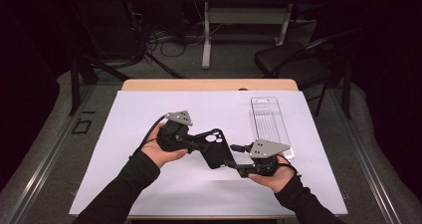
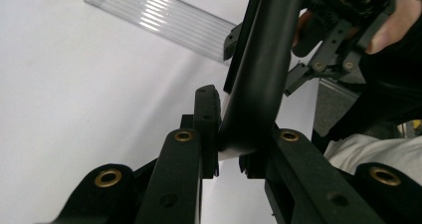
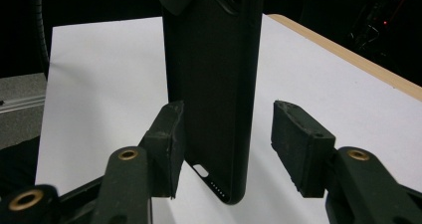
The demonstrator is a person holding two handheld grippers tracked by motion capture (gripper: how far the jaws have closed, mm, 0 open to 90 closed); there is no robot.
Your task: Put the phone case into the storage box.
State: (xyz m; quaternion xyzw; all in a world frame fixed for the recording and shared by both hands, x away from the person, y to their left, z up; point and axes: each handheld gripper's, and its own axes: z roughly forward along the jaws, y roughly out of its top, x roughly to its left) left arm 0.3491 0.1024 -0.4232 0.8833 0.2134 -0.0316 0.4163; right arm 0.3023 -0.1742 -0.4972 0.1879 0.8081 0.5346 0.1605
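Black phone case (image 1: 217, 147) held above the counter between two tools.

Much of the case is cut off at the top of both gripper views. The left tool (image 2: 230, 157) is clamped on one end; the right tool (image 3: 224, 149) has its jaws apart around the other end, one pad close against it, the other clear. A white sheet (image 1: 149, 114) covers the counter, its wooden edge (image 1: 209, 84) showing behind, with a clear plastic tray (image 1: 268, 119) lying near the right hand; the room beyond is dark.
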